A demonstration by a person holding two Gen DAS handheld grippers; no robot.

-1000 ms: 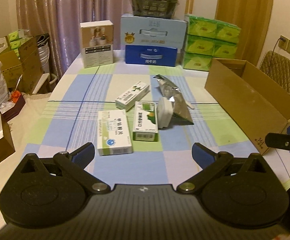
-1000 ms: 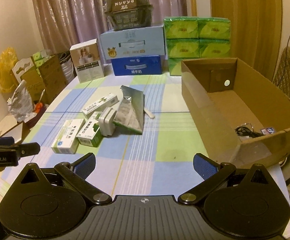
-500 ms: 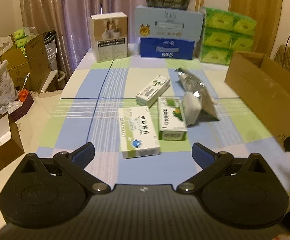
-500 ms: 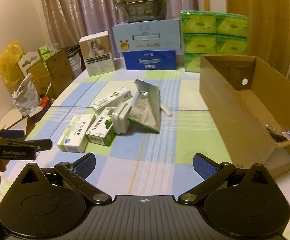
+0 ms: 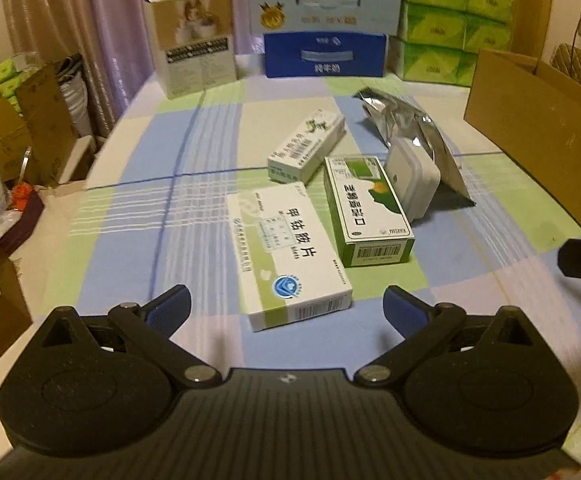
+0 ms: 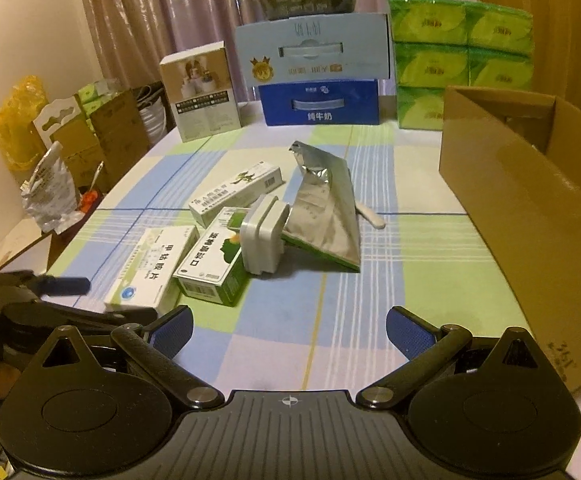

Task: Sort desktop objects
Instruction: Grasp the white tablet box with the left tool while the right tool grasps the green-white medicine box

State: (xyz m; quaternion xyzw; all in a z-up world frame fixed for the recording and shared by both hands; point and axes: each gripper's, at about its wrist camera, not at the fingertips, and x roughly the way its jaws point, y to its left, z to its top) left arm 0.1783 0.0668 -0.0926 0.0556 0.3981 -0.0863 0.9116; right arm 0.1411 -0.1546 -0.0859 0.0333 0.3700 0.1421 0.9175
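Both grippers (image 5: 286, 304) (image 6: 289, 328) wide apart (empty)

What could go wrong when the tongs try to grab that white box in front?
1. The white medicine box lies flat on the tablecloth, so the open left tongs might slide over it instead of gripping.
2. The green box lies right beside it and could get bumped. The white charger leans there too, and may tip.
3. The right tongs hover close by, so both tools could knock together.
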